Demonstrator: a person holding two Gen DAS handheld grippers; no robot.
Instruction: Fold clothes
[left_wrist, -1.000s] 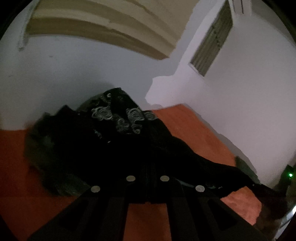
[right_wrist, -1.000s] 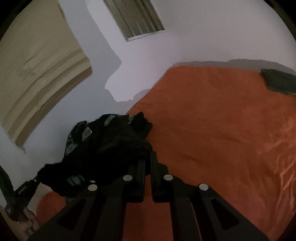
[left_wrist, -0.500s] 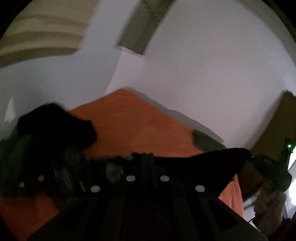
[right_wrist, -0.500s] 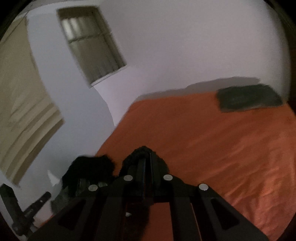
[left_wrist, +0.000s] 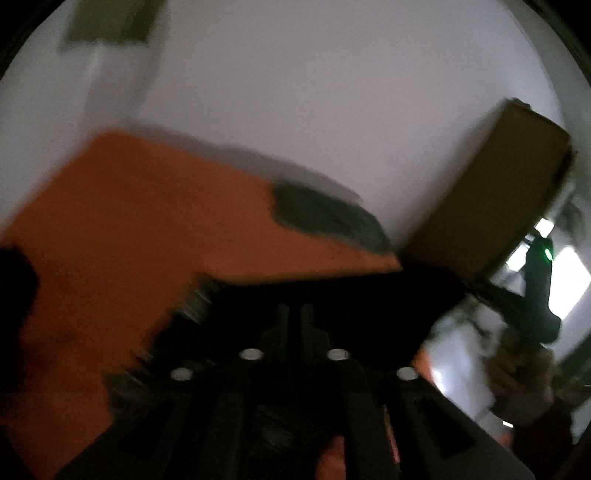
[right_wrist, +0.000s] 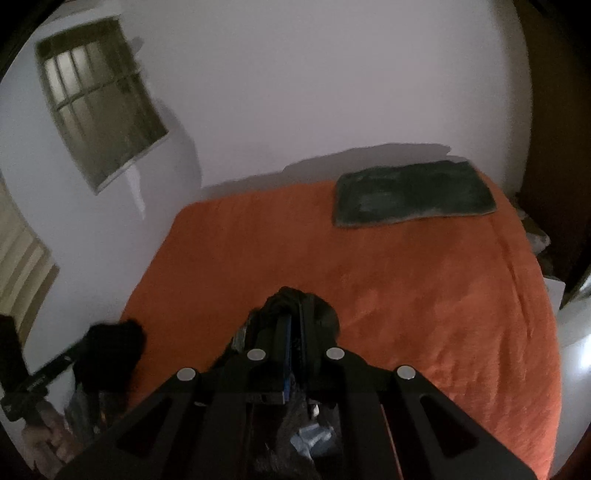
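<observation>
- Left wrist view: left gripper (left_wrist: 293, 314) clenched on the black garment (left_wrist: 369, 299), fingers nearly together with cloth bunched around the tips.
- Garment edge drawn out in a dark band from the left gripper toward the other gripper at frame right; heavy motion blur, detail unreadable.
- Right wrist view: right gripper (right_wrist: 295, 314) also pinched shut on the same garment (right_wrist: 284, 301), a dark wad poking above the fingertips, more cloth hanging below between the finger arms.
- Changed over the last second: was a crumpled heap on the orange bedspread (right_wrist: 424, 288) by the wall, now lifted clear and held up between both grippers above the bed.
- Both cameras swung from the pile toward the far end of the bed; folded dark green cloth (right_wrist: 413, 192) now in view near the wall, well apart from the garment.
- Left-view blur now against a sharp frame a second ago: left side moving fast.
- Meaning for the task, as judgement: looks like a shake-out or spread to find the garment's shape before laying flat; no crease or fold visible on it.
- Risk: black fabric in dim light, edges and corners hard to tell; uneven hang likely if the grips are not on matching corners.
</observation>
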